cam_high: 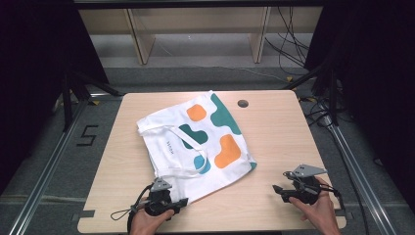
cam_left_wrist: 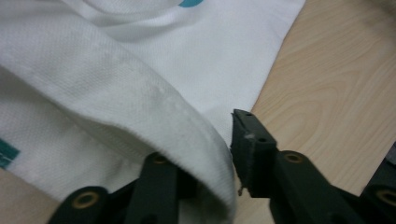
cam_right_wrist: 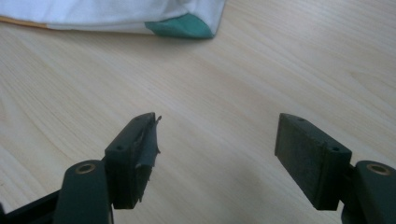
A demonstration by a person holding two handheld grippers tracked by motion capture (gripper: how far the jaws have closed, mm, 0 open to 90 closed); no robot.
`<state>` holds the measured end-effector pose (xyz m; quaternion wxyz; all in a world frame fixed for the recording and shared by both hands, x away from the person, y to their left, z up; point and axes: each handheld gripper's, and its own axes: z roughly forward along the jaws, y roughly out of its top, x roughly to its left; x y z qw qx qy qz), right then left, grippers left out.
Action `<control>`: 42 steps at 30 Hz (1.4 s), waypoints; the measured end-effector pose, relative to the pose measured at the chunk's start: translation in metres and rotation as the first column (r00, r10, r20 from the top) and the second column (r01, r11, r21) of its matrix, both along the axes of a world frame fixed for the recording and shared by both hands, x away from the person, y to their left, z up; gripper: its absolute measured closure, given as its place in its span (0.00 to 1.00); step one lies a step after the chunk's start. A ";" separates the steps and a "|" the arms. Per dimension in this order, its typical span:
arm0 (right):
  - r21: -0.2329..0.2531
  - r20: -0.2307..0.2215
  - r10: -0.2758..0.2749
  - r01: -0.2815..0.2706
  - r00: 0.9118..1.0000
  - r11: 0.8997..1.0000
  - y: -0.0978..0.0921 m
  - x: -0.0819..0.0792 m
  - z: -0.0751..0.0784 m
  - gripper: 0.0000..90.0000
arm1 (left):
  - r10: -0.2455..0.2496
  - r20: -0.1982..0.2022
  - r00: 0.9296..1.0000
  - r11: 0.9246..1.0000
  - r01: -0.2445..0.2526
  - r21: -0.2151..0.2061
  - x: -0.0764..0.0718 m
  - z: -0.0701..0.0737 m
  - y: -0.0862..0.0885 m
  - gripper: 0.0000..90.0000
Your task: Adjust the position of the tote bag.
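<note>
Pale wood made up the table, and a white tote bag printed with orange and teal blobs lay flat and skewed across its middle, its handles looped loosely on top of the cloth. At the bag's near corner the left gripper had its jaws around the hem: in the left gripper view a thick folded edge of the bag ran between the two black jaws, one under the fabric and the other just beside it on the bare wood. They looked nearly closed on that edge, probably to pinch the corner so the bag could be lifted or folded, though I could not tell if the grip was firm. Well apart from the bag, off its right side, the right gripper hovered low over bare wood with its jaws spread wide and nothing between them; the bag's teal corner lay ahead of it, likely its next hold
</note>
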<state>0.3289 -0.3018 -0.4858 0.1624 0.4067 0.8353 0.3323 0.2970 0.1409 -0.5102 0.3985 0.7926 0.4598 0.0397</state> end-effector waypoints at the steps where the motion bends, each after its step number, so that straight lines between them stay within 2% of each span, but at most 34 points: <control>1: 0.006 0.006 -0.002 0.002 1.000 1.000 0.000 0.000 0.000 0.34 | -0.024 0.006 1.000 1.000 0.024 0.010 0.000 0.001 0.001 0.82; 3: 0.011 0.007 0.003 -0.003 1.000 1.000 0.000 0.001 0.000 0.34 | -0.024 0.030 0.999 1.000 0.024 -0.004 -0.002 0.002 -0.001 0.84; 5: 0.040 -0.011 -0.003 0.003 1.000 0.999 0.002 0.000 0.002 0.36 | -0.043 0.039 0.998 0.999 0.043 0.002 -0.002 0.003 -0.001 0.86; 6: 0.047 0.006 0.012 -0.013 1.000 0.999 0.003 0.002 0.002 0.37 | -0.056 0.041 0.998 0.998 0.056 0.005 -0.002 0.003 -0.002 0.87; 7: 0.073 0.000 0.018 -0.018 1.000 0.997 0.005 0.002 0.002 0.38 | -0.061 0.035 0.998 0.998 0.061 -0.001 -0.003 0.003 -0.003 0.87; 8: 0.072 0.001 0.023 -0.023 1.000 0.997 0.007 0.003 0.002 0.38 | -0.069 0.036 0.997 0.998 0.070 -0.007 -0.003 0.003 -0.005 0.87; 9: 0.039 0.008 0.036 -0.036 0.999 0.999 0.009 0.004 0.004 0.39 | -0.079 0.044 0.996 0.997 0.079 -0.003 -0.004 0.003 -0.008 0.87; 10: 0.045 0.000 0.019 -0.019 1.000 0.999 0.015 0.003 0.004 0.40 | -0.081 0.051 0.995 0.997 0.081 0.001 -0.005 0.003 -0.012 0.88; 11: 0.019 0.029 0.048 -0.049 0.998 0.999 0.016 0.006 0.005 0.42 | -0.091 0.057 0.994 0.996 0.091 -0.004 -0.006 0.003 -0.017 0.88; 12: 0.046 0.019 0.053 -0.054 0.998 0.997 0.019 0.007 0.006 0.44 | -0.110 0.061 0.992 0.994 0.110 0.006 -0.007 0.003 -0.021 0.88; 13: 0.044 0.017 0.060 -0.061 0.998 0.997 0.021 0.010 0.006 0.44 | -0.126 0.062 0.990 0.992 0.125 0.007 -0.006 0.003 -0.024 0.88; 14: 0.019 0.029 0.065 -0.066 0.997 0.998 0.023 0.012 0.006 0.44 | -0.124 0.057 0.991 0.992 0.124 0.006 -0.007 0.002 -0.028 0.88; 15: 0.020 0.015 0.056 -0.056 0.998 0.998 0.026 0.013 0.007 0.45 | -0.134 0.052 0.990 0.991 0.134 0.007 -0.007 0.002 -0.032 0.88; 16: 0.022 0.026 0.059 -0.060 0.998 0.998 0.027 0.015 0.007 0.47 | -0.137 0.053 0.989 0.991 0.137 -0.004 -0.007 0.001 -0.036 0.88; 17: 0.034 0.014 0.058 -0.058 0.998 0.998 0.029 0.017 0.008 0.48 | -0.156 0.052 0.986 0.988 0.156 0.007 -0.007 0.001 -0.040 0.88; 18: 0.026 0.033 0.062 -0.062 0.998 0.998 0.030 0.020 0.008 0.48 | -0.157 0.052 0.986 0.987 0.158 -0.003 -0.007 0.001 -0.045 0.87; 19: 0.032 0.020 0.056 -0.056 0.998 0.998 0.032 0.022 0.009 0.49 | -0.163 0.051 0.985 0.987 0.164 0.001 -0.006 0.000 -0.050 0.87; 20: 0.042 0.038 0.067 -0.069 0.997 0.997 0.032 0.026 0.008 0.49 | -0.171 0.045 0.984 0.985 0.171 0.003 -0.006 0.000 -0.053 0.87; 22: 0.049 0.015 0.063 -0.064 0.998 0.997 0.034 0.026 0.008 0.50 | -0.193 0.048 0.980 0.981 0.193 -0.001 -0.006 -0.001 -0.064 0.86; 24: 0.044 0.032 0.071 -0.072 0.997 0.996 0.033 0.028 0.008 0.50 | -0.207 0.045 0.977 0.978 0.208 -0.005 -0.005 -0.001 -0.075 0.85; 25: 0.045 0.021 0.057 -0.058 0.998 0.997 0.033 0.027 0.008 0.49 | -0.230 0.052 0.972 0.973 0.229 0.013 -0.003 -0.002 -0.081 0.84; 26: 0.041 0.008 0.056 -0.056 0.998 0.998 0.031 0.027 0.010 0.49 | -0.230 0.058 0.971 0.973 0.230 0.010 -0.002 -0.002 -0.087 0.84; 27: 0.056 0.023 0.042 -0.043 0.999 0.997 0.032 0.026 0.009 0.49 | -0.233 0.059 0.971 0.972 0.233 0.007 -0.002 -0.002 -0.093 0.84; 28: 0.046 0.025 0.069 -0.070 0.997 0.996 0.029 0.028 0.010 0.48 | -0.262 0.064 0.963 0.965 0.261 0.029 -0.001 -0.001 -0.098 0.84; 29: 0.050 0.030 0.058 -0.060 0.998 0.997 0.029 0.028 0.011 0.49 | -0.238 0.059 0.969 0.971 0.238 -0.002 -0.001 -0.001 -0.106 0.84; 31: 0.031 0.045 0.045 -0.046 0.998 0.998 0.026 0.027 0.013 0.48 | -0.258 0.071 0.963 0.966 0.258 0.015 0.002 -0.001 -0.115 0.83; 33: 0.033 0.029 0.045 -0.046 0.999 0.998 0.025 0.027 0.014 0.48 | -0.278 0.078 0.957 0.960 0.277 0.026 0.006 -0.002 -0.127 0.83; 34: 0.030 0.045 0.040 -0.041 0.998 0.999 0.024 0.027 0.014 0.48 | -0.274 0.076 0.959 0.962 0.274 0.012 0.007 -0.003 -0.135 0.83; 37: 0.036 0.043 0.023 -0.025 0.999 0.999 0.020 0.026 0.016 0.48 | -0.276 0.097 0.956 0.961 0.275 0.017 0.011 -0.004 -0.153 0.83; 38: 0.045 0.057 0.031 -0.034 0.998 0.998 0.017 0.028 0.016 0.48 | -0.267 0.102 0.958 0.963 0.268 0.007 0.011 -0.004 -0.161 0.82; 39: 0.049 0.065 0.029 -0.032 0.997 0.998 0.013 0.029 0.017 0.48 | -0.278 0.114 0.954 0.960 0.278 0.022 0.012 -0.004 -0.166 0.82; 40: 0.054 0.062 0.015 -0.019 0.998 0.998 0.011 0.029 0.017 0.48 | -0.307 0.110 0.945 0.952 0.303 0.049 0.014 -0.003 -0.167 0.82; 41: 0.057 0.055 0.012 -0.015 0.998 0.998 0.010 0.030 0.016 0.48 | -0.279 0.105 0.955 0.960 0.279 0.016 0.015 -0.004 -0.174 0.82; 42: 0.058 0.043 0.009 -0.012 0.999 0.998 0.008 0.031 0.016 0.48 | -0.282 0.113 0.953 0.959 0.281 0.028 0.017 -0.005 -0.177 0.81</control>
